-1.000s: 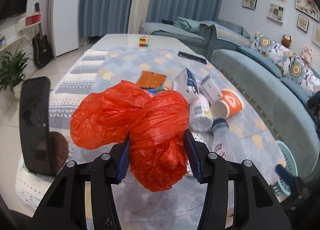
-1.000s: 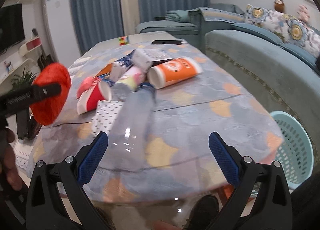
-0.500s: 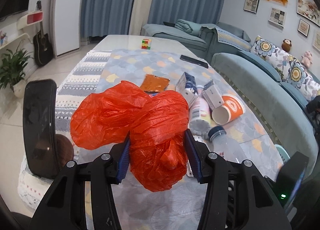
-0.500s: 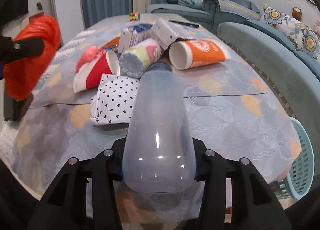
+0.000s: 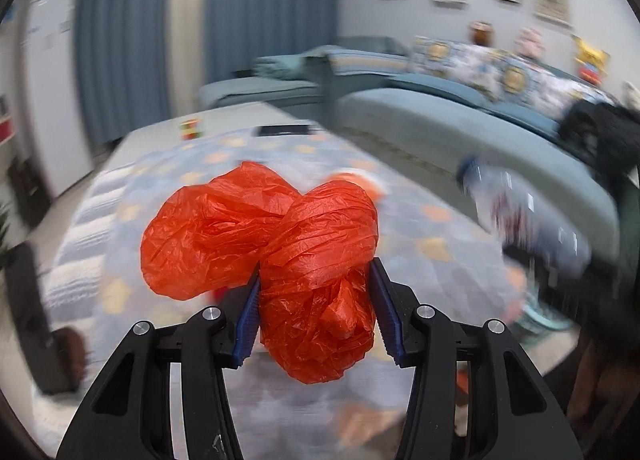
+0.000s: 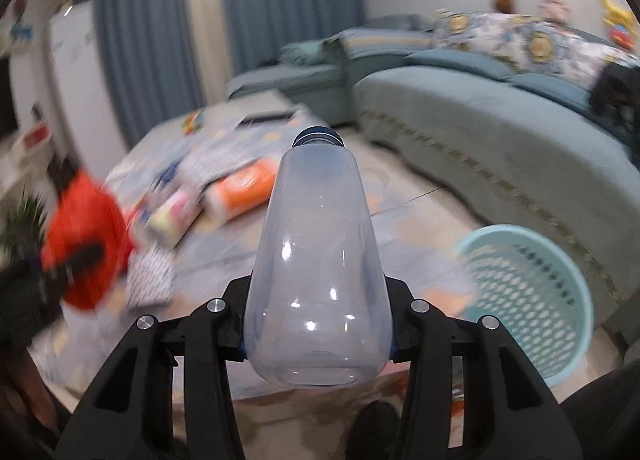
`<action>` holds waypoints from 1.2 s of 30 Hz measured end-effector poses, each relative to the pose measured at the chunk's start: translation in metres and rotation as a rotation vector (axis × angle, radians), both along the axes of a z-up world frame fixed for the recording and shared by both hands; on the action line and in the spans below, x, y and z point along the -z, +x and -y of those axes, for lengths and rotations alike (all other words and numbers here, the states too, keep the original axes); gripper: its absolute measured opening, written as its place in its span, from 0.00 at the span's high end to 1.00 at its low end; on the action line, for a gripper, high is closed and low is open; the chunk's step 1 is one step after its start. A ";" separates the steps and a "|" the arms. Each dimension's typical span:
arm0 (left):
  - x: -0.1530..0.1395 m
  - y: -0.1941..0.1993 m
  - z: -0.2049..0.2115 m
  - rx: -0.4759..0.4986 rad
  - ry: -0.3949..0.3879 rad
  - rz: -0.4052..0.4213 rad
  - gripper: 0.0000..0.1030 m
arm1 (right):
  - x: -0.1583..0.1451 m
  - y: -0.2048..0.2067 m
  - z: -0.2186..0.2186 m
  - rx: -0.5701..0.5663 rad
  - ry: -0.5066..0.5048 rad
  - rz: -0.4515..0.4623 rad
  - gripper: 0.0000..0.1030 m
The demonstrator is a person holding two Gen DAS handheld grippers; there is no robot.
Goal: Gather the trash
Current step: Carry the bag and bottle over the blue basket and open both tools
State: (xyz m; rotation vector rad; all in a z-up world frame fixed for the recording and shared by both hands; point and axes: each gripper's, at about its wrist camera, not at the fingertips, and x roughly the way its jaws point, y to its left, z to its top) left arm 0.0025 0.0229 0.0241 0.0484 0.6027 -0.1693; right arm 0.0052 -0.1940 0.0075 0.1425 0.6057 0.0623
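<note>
The crumpled orange plastic bag (image 5: 260, 252), knotted into two bulging lobes, is pinched between the blue pads of the left gripper (image 5: 314, 314), held above the table (image 5: 192, 164). The clear plastic bottle (image 6: 318, 264), blue cap pointing away, is clamped at its base in the right gripper (image 6: 318, 334), above the table's near edge, left of the light blue basket (image 6: 532, 300).

Litter heap (image 6: 208, 196) on table motion-blurred; right tongs' pads hidden behind bottle (image 6: 318, 260).
</note>
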 end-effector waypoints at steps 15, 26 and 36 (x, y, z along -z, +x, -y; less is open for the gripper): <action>-0.003 0.043 0.206 0.561 -0.033 0.033 0.51 | -0.035 -0.024 0.233 0.290 0.063 -0.067 0.58; 0.055 0.091 0.239 0.632 0.012 -0.201 0.22 | -0.017 -0.030 0.279 0.372 0.233 -0.014 0.25; 0.063 0.061 0.102 0.348 0.302 -0.171 0.16 | -0.024 -0.026 0.243 0.350 0.153 0.004 0.24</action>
